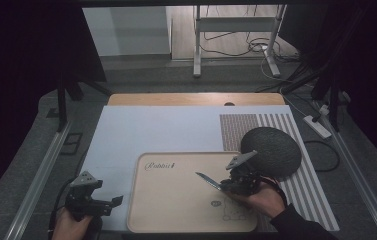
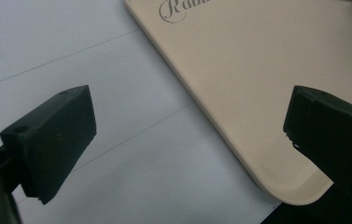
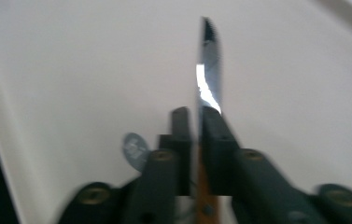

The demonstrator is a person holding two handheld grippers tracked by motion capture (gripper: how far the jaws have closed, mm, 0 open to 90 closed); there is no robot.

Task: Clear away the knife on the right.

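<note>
My right gripper (image 1: 224,186) is over the right half of a beige tray (image 1: 176,205) and is shut on the wooden handle of a knife (image 1: 207,180). The shiny blade points left and away over the tray. In the right gripper view the knife (image 3: 208,70) rises between the closed jaws of the right gripper (image 3: 197,130), with the tray (image 3: 71,70) below it. My left gripper (image 1: 113,205) stands open just left of the tray's near left corner, nothing between its fingers. The left gripper (image 2: 187,126) looks onto white sheet and the tray's rounded corner (image 2: 267,84).
A dark grey round domed thing (image 1: 271,151) lies behind my right hand on a striped mat (image 1: 301,185). A white sheet (image 1: 166,130) covers the table, whose wooden far edge (image 1: 196,99) shows. Printed marks sit near the tray's front (image 1: 231,210).
</note>
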